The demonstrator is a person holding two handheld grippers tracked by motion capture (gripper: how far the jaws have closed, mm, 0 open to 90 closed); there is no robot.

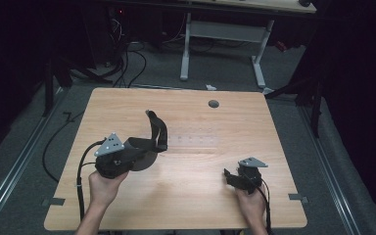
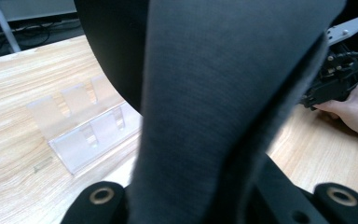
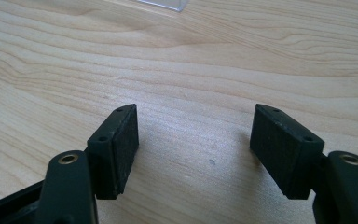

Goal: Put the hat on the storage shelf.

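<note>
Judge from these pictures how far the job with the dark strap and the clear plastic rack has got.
Done: the left gripper has lifted the dark fabric strap off the wooden table. In hand: the strap hangs between its jaws beside the clear plastic slotted rack. Left: the rack's slots look empty, so any placing there seems not yet done. The right gripper waits open, holding nothing.

The wooden table (image 1: 186, 196) stands on a grey floor (image 1: 19, 142) in a dark room. At 12 o'clock stands a white-legged desk (image 1: 225, 29). Black cables (image 1: 127, 63) lie at 11 o'clock.
</note>
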